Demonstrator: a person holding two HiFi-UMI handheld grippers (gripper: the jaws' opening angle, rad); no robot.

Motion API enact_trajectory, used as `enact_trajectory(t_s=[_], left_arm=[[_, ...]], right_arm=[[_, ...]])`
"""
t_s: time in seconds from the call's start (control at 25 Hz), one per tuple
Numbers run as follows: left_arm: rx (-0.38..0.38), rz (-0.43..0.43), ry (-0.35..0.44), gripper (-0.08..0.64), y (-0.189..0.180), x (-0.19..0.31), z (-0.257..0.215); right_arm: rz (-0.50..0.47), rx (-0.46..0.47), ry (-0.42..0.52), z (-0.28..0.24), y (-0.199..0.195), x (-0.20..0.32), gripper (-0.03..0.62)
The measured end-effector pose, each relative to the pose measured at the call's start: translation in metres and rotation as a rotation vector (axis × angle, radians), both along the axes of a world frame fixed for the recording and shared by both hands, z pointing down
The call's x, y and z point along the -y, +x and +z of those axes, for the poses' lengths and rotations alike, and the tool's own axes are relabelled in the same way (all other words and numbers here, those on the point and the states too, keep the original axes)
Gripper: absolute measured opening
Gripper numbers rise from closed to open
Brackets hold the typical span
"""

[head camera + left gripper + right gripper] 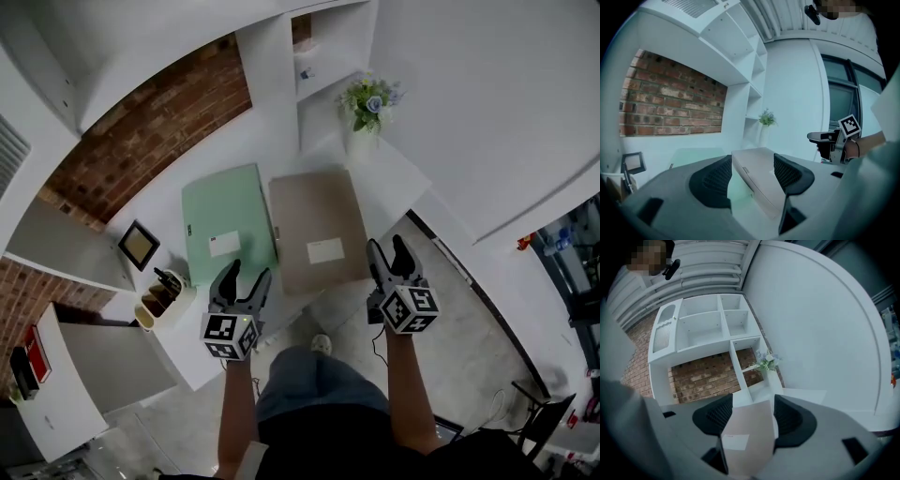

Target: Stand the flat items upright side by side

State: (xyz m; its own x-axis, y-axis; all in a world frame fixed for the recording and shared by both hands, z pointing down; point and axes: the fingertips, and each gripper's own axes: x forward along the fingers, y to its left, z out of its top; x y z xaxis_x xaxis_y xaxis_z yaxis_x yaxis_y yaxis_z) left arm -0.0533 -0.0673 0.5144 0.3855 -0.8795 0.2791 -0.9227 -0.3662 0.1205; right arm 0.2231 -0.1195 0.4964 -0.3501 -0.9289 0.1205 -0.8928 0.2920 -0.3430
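Two flat file boxes lie side by side on the white desk (394,173): a mint green one (230,220) on the left and a beige one (317,230) on the right, each with a white label. My left gripper (246,278) hovers open at the green box's near edge, nothing between its fingers. My right gripper (389,251) is open just right of the beige box's near corner. In the left gripper view the beige box (757,176) and the green box (693,154) show past the open jaws. The right gripper view looks down the beige box (747,437).
A vase of flowers (368,105) stands at the desk's far end by white shelving (323,61). A small picture frame (139,245) and a pen cup (167,292) sit left of the green box. A brick wall (141,141) backs the desk.
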Motion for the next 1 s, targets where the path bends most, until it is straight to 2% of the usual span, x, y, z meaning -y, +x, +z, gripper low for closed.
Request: enact_trajectory(t_s=[0.36,0.68,0.84,1.0], left_arm=[[0.014,0.026,-0.057,0.252,0.018,0.025,0.007],[0.007,0.091,-0.126,0.252,0.037,0.059,0.022],[0.020,0.105,-0.191,0.252,0.039,0.083,0.033],[0.031,0.109,-0.308,0.255,0.039,0.103,0.049]], right_arm=[[-0.014,0.002,-0.020,0.002,0.001,0.020,0.256],[-0.010,-0.030,-0.052,0.003,0.002,0.043,0.256],[-0.050,-0.069,-0.093,0.006,-0.006,0.059,0.256],[-0.104,-0.109,-0.156,0.014,-0.014,0.079,0.256]])
